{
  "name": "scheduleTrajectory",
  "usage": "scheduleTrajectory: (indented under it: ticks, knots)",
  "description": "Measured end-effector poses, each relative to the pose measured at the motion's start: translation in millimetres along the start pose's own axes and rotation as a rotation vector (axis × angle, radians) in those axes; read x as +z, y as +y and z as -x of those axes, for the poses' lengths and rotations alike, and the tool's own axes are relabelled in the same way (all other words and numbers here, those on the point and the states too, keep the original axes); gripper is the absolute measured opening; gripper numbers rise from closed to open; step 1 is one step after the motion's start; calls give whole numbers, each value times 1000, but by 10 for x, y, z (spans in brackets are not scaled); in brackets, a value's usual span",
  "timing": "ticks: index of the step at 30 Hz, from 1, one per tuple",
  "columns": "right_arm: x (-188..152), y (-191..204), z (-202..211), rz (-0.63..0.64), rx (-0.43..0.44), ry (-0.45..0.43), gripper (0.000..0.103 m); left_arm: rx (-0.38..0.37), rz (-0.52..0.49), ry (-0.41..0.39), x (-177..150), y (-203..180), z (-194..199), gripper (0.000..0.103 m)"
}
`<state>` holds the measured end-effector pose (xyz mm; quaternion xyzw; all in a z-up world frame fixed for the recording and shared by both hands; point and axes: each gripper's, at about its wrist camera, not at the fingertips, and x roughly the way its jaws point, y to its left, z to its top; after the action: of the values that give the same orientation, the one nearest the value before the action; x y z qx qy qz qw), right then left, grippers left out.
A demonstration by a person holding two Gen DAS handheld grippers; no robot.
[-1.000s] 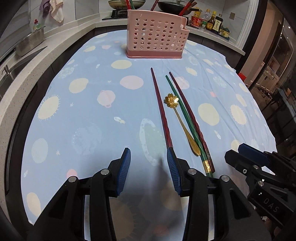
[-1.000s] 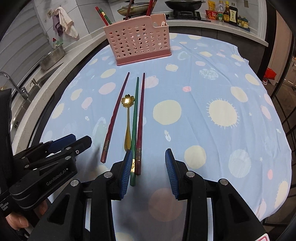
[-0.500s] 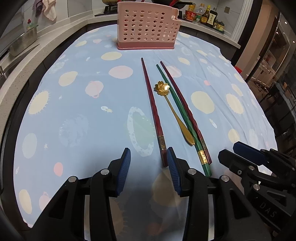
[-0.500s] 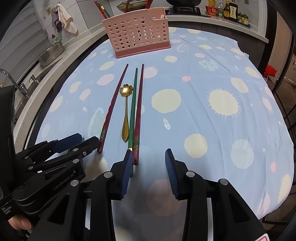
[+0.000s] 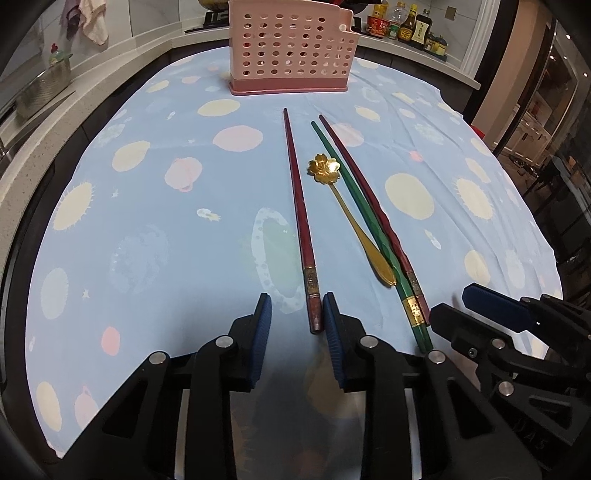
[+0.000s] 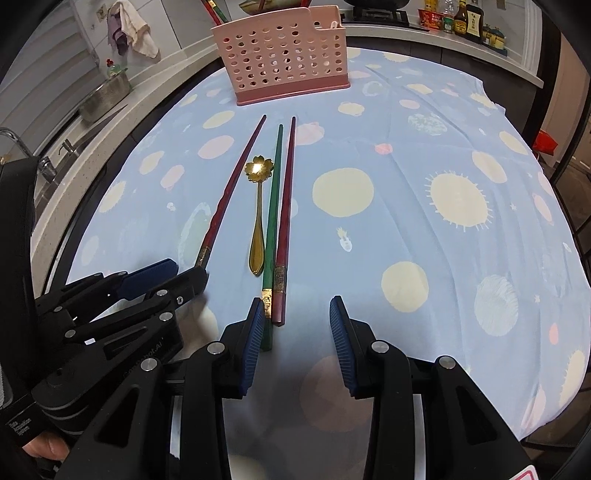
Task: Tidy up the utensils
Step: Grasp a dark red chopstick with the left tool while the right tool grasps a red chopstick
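Observation:
A pink perforated utensil basket (image 5: 291, 48) (image 6: 284, 59) stands at the far end of the table. In front of it lie a lone dark red chopstick (image 5: 300, 218) (image 6: 231, 190), a gold flower-headed spoon (image 5: 347, 218) (image 6: 258, 214), a green chopstick (image 5: 364, 221) (image 6: 272, 221) and a second red chopstick (image 5: 373, 206) (image 6: 285, 214). My left gripper (image 5: 297, 314) is open, the lone red chopstick's near end between its fingertips. My right gripper (image 6: 297, 317) is open, the near ends of the green and red chopsticks just inside its left finger.
The table carries a blue cloth with pastel circles (image 5: 147, 206) (image 6: 424, 221). A counter with a metal sink basket (image 5: 44, 88) runs along the left. Sauce bottles (image 5: 406, 27) (image 6: 465, 18) stand on the back counter. The basket holds some chopsticks (image 6: 214, 9).
Both grippers have drawn back toward the near table edge and lowered. The lone red chopstick's end now sits between the left fingertips. Both stay open.

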<state>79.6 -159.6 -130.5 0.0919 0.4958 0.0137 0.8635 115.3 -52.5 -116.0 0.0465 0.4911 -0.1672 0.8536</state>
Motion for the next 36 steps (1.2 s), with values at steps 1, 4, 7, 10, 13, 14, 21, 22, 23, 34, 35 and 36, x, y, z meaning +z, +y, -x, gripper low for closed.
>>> scheduleTrajectory:
  ticks: [1, 4, 7, 10, 13, 14, 21, 22, 23, 34, 35, 36]
  knots:
    - [2, 4, -15, 1, 0, 2, 36, 1, 4, 0, 1, 13, -3, 20]
    - [11, 3, -52, 4, -4, 6, 36, -6, 10, 1, 3, 38, -3, 19]
    - [21, -13, -81, 2, -9, 8, 35, 3, 2, -1, -1, 41, -5, 19]
    - [26, -50, -105, -8, -15, 9, 34, -1, 6, 0, 2, 46, -2, 19]
    - [42, -82, -127, -16, -18, 10, 34, 1, 3, -1, 1, 38, -3, 19]
    - [46, -77, -130, -14, -19, 10, 34, 3, 1, -2, 0, 28, -4, 19]
    - [75, 2, -188, 18, -31, 7, 32, 4, 0, -4, -3, 29, -4, 19]
    - [80, 9, -193, 22, -32, 5, 31, 3, 1, -4, -2, 29, -4, 19]
    - [82, 15, -199, 24, -32, 4, 27, 2, 2, -4, -3, 31, -4, 19]
    - [97, 81, -220, 54, -35, -3, 7, -6, 5, -6, -9, 36, 5, 19]
    - [97, 82, -216, 53, -34, -4, 7, -7, 5, -6, -10, 37, 6, 19]
    - [94, 82, -213, 53, -34, -5, 7, -8, 6, -6, -9, 39, 7, 19]
